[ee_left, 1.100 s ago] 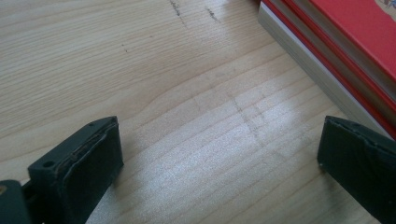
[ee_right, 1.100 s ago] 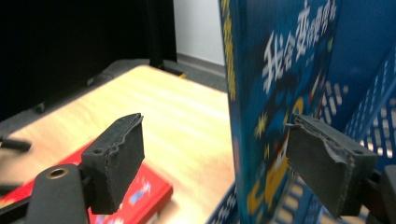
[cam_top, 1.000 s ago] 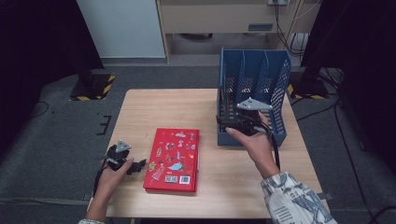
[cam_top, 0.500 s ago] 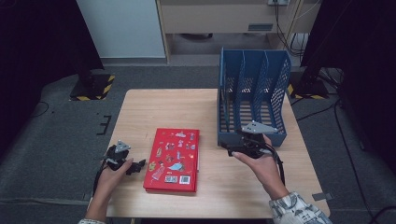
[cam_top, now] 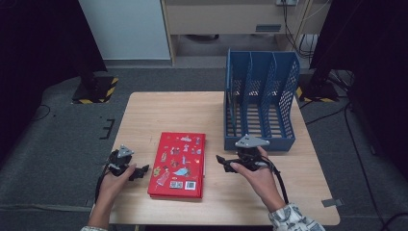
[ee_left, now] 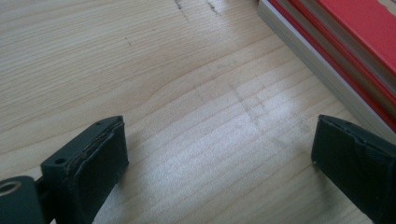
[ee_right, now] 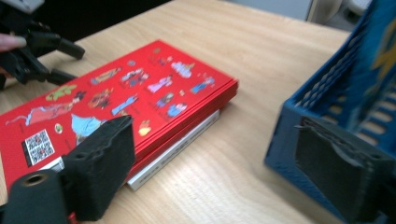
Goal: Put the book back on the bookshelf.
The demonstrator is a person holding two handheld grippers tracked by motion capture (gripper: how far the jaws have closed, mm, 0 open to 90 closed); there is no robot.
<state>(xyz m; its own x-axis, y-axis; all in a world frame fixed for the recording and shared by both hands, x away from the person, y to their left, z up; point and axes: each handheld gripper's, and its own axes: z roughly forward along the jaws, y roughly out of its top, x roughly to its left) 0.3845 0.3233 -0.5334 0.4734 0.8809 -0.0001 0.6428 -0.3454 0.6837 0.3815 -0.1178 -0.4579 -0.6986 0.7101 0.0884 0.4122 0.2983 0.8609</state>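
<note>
Jaws apart on both: left gripper (cam_top: 139, 172) lower left beside red book (cam_top: 178, 163); right gripper (cam_top: 225, 162) centre, near blue file rack (cam_top: 260, 101).

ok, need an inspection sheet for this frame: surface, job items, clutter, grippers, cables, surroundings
Surface: light wooden table, faint scuff marks, otherwise clean.
Job's things: stack of flat red picture books lying at the front centre; empty blue slotted plastic file rack standing at the back right.
Clutter: nothing seen.
Grippers: left gripper open, low beside the books' left edge, holding nothing; right gripper open, between the books and the rack, holding nothing.
Cables: black cable trails from the right gripper along the forearm; more cables on the floor at the right.
Surroundings: grey carpet floor, yellow-black striped stand base at the back left.
</note>
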